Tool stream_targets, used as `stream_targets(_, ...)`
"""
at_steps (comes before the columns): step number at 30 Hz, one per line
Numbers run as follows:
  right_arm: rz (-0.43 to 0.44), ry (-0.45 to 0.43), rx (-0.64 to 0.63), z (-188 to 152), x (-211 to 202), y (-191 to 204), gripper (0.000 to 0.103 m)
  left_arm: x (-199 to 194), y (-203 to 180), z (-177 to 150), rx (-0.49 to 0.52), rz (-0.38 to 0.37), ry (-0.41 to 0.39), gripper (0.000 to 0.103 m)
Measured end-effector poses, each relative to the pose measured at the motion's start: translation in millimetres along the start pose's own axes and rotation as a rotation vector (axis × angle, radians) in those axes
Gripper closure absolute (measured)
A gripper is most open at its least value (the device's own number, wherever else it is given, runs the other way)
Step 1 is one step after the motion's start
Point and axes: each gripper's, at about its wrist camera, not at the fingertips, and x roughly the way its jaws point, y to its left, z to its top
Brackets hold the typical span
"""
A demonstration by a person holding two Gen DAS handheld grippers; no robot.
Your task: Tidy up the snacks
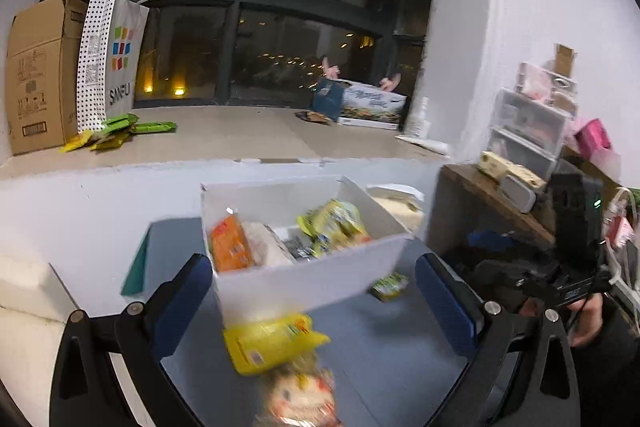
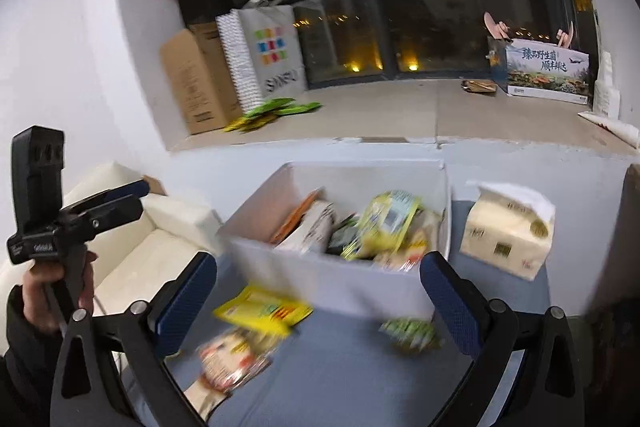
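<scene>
Yellow packet (image 1: pixel 272 343): lies flat on the grey-blue tabletop (image 1: pixel 400 347), just in front of the near wall of the white box (image 1: pixel 312 283) — a thin film pouch, judged light, limp and somewhat slippery; best pinched across a sealed edge, not the puffed middle.
Orange-and-cream packet (image 1: pixel 300 395): touching the yellow one on its near side, toward the near edge of the tabletop; blurred, print unreadable. Judged crinkly and crushable, so a light pinch at a seam.
Small green packet (image 1: pixel 390 287): alone on the tabletop by the box's near right corner, apart from the other two; the lightest of the three, likely to skid if nudged.
White box: open-topped, already holding an orange pack (image 1: pixel 230 243), a pale pack and yellow-green packs (image 1: pixel 336 227); thin card walls, judged easy to shove.
Left tool (image 1: pixel 314 301): blue pads spread wide apart, nothing between them, above the loose packets.
Right tool (image 2: pixel 318 301): pads likewise wide apart and empty, facing the box.
Tissue pack (image 2: pixel 506 231): right of the box, near the tabletop's far right corner — not a snack.
Stage, as judged: three packets left outside the box.
</scene>
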Motion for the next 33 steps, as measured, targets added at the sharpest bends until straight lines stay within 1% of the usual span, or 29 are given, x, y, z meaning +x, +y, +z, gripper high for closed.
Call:
stream_targets(2,0.012,-0.002,0.005,-22,-11,5,0.000,-9,-6,-18,-0.003,-0.004,0.013,0.000)
stream_targets(5,-0.018,0.008,0.003,-51,-19,11,0.000,-15,-11,-43,-0.007,-0.014,0.043,0.000)
stream_targets(8,-0.026,0.030,-0.010,-67,-18,15,0.000,-16,-7,-63,-0.039,-0.004,0.074,0.000)
stream_targets(11,-0.071,0.074,-0.090,-77,-3,28,0.000,-17,1,-77,-0.069,0.013,0.095,0.000)
stream_targets(14,-0.087,0.106,-0.185,-80,19,46,0.000,-19,10,-90,-0.090,0.032,0.117,0.000)
stream_targets(20,-0.125,0.198,-0.424,-80,89,90,0.000,-28,29,-110,-0.109,0.053,0.146,0.000)
stream_targets(22,-0.153,0.242,-0.537,-84,120,107,0.000,-32,34,-116,-0.120,0.069,0.150,0.000)
stream_targets(24,-0.180,0.276,-0.625,-88,144,116,0.000,-38,42,-122,-0.140,0.076,0.150,0.000)
stream_targets(25,-0.207,0.299,-0.675,-89,161,119,0.000,-40,46,-124,-0.149,0.079,0.149,0.000)
stream_targets(29,-0.264,0.352,-0.742,-89,198,121,0.000,-43,57,-136,-0.179,0.090,0.161,0.000)
stream_targets(31,-0.270,0.371,-0.762,-91,209,123,0.000,-41,58,-141,-0.181,0.090,0.173,0.000)
stream_targets(33,-0.294,0.392,-0.792,-94,219,126,0.000,-37,58,-147,-0.175,0.089,0.192,0.000)
